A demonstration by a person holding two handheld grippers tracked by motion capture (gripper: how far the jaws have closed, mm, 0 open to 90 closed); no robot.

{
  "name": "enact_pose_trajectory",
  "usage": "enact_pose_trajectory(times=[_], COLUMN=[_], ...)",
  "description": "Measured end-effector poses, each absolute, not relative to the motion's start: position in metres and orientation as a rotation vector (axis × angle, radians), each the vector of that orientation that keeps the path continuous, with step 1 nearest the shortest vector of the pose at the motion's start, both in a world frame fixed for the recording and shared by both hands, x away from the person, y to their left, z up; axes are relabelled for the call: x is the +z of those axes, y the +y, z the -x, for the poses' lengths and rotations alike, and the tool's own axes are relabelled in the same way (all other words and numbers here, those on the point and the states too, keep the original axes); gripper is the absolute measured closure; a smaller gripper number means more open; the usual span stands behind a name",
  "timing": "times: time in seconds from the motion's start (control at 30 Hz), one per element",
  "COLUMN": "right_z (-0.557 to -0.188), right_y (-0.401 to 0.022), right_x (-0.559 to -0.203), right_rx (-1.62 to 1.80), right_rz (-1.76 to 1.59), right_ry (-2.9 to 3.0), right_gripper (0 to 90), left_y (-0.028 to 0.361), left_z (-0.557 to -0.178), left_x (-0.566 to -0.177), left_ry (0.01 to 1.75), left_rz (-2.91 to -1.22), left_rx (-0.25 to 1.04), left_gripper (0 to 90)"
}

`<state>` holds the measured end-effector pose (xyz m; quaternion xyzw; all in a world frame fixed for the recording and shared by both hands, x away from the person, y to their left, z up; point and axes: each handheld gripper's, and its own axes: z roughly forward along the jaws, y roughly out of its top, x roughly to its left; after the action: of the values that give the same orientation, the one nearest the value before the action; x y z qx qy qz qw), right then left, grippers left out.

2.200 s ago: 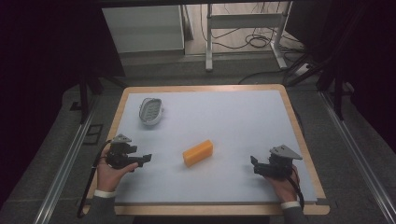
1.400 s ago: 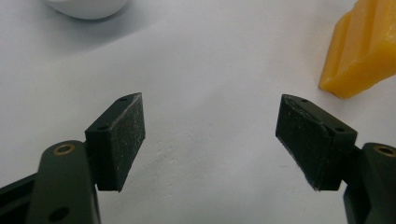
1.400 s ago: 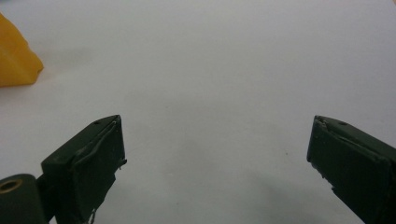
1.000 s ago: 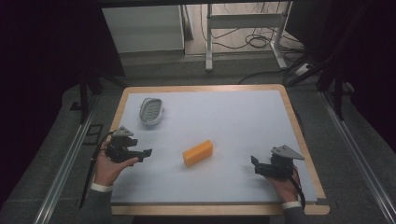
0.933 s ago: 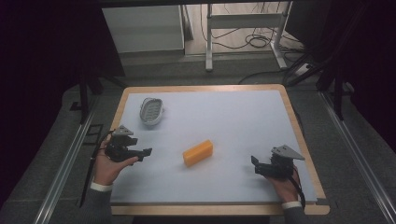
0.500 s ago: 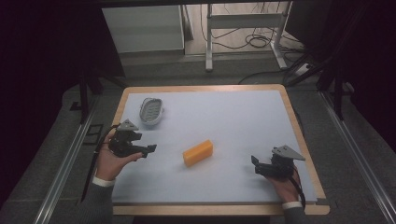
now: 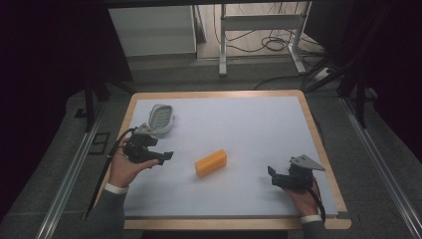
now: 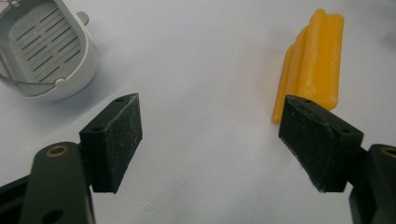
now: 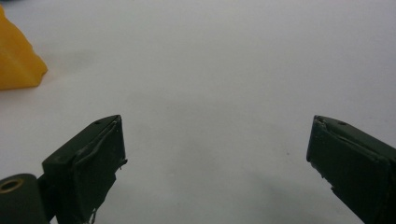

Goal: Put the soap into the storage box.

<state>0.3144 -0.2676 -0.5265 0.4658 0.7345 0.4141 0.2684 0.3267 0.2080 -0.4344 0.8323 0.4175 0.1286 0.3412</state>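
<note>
Left gripper (image 7: 160, 155), jaws apart, now raised and advanced toward yellow block (image 7: 211, 163), near grey basket (image 7: 160, 118); right gripper (image 7: 274, 175), jaws apart, unmoved. Grasp likely imminent.

soap bar (image 7: 211, 163) = bright orange-yellow, plain, dead centre | dish (image 7: 160, 118) at 10 o'clock = pale grey with dark slot stripes | both grippers' jaws = matte black | table (image 7: 259, 129) = pale blue-white top, light wood rim

No text, label, brand, number or sign can be read anywhere in these views.
</note>
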Motion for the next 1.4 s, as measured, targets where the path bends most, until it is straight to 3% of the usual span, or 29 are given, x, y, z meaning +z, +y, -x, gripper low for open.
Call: enact_pose_trajectory(times=[1.4], right_z=[-0.313], right_y=[-0.269], right_x=[-0.526], right_rx=[1.12], right_rz=[-1.273], right_ry=[1.953], right_gripper=[4.6], left_y=[0.132], left_z=[-0.351], left_x=[-0.415], left_ry=[0.936], left_rz=[-2.292], left_rx=[0.336], left_gripper=[21.9])
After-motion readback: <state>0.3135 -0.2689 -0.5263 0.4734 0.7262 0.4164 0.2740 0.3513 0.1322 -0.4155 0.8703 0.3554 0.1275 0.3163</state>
